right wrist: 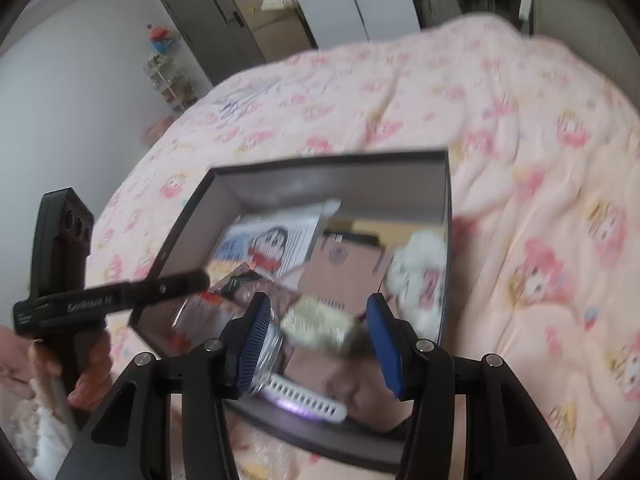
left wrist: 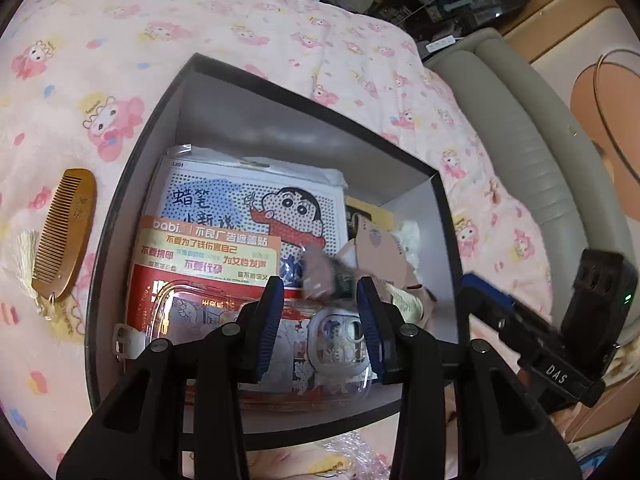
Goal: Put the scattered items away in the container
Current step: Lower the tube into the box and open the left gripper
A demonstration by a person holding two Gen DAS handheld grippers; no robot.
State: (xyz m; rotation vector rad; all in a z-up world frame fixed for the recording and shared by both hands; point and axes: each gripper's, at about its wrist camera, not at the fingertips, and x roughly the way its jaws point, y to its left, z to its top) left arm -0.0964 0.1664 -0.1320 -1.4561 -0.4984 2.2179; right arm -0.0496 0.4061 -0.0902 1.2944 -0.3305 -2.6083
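Note:
A dark-rimmed open box [left wrist: 132, 184] sits on the pink quilt. It holds a cartoon bead board [left wrist: 256, 208], a sticker sheet [left wrist: 208, 248], a clear phone case [left wrist: 200, 312] and a white plush [right wrist: 416, 276]. My left gripper [left wrist: 319, 284] hangs over the box, open. A blurred pinkish-grey item [left wrist: 324, 270] lies just beyond its tips, not pressed by the pads. My right gripper [right wrist: 318, 300] is over the box's near corner [right wrist: 320, 184], shut on a pale, clear-wrapped packet [right wrist: 316, 324] that spans its pads. A wooden comb [left wrist: 66, 236] lies on the quilt left of the box.
The pink cartoon quilt [left wrist: 280, 20] surrounds the box. A beige padded headboard [left wrist: 512, 152] runs along the right. Bubble wrap [left wrist: 352, 456] lies by the box's near edge. A hand [right wrist: 92, 380] holds the left gripper's handle. A door and shelves stand far back.

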